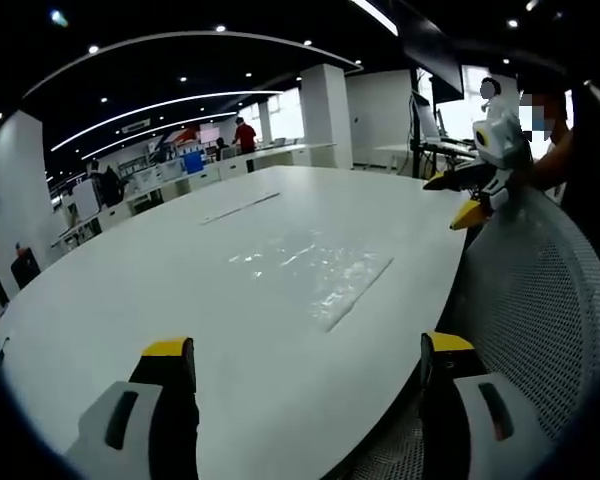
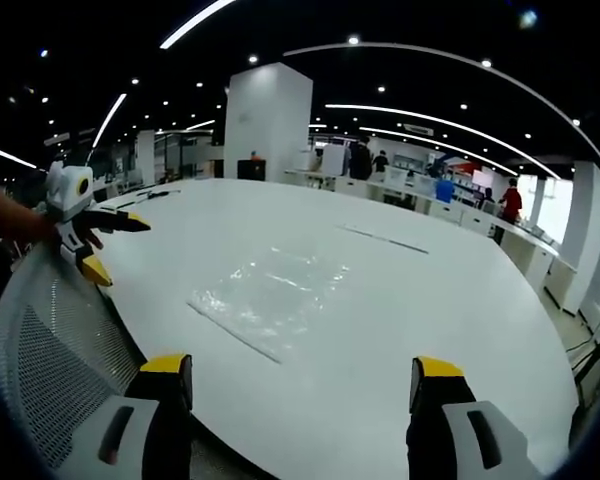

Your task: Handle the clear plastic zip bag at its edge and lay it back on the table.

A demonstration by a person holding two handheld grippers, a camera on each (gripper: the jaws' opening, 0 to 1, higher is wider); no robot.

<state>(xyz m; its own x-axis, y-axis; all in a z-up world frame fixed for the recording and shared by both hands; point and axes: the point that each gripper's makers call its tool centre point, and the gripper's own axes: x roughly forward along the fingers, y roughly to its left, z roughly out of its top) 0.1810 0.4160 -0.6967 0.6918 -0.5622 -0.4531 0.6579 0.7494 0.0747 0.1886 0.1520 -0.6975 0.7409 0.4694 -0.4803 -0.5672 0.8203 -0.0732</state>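
The clear plastic zip bag lies flat and crinkled on the white table, near its curved edge. In the left gripper view my left gripper stands open, short of the bag, with nothing between its jaws. My right gripper shows at the upper right, off the table's edge, jaws apart. In the right gripper view the bag lies ahead of my open right gripper, which is empty. The left gripper hangs at the left, beyond the table edge, also open.
A grey mesh chair back stands against the table's near edge between both grippers. A long thin strip lies farther across the table. A white pillar, desks and several people are in the background.
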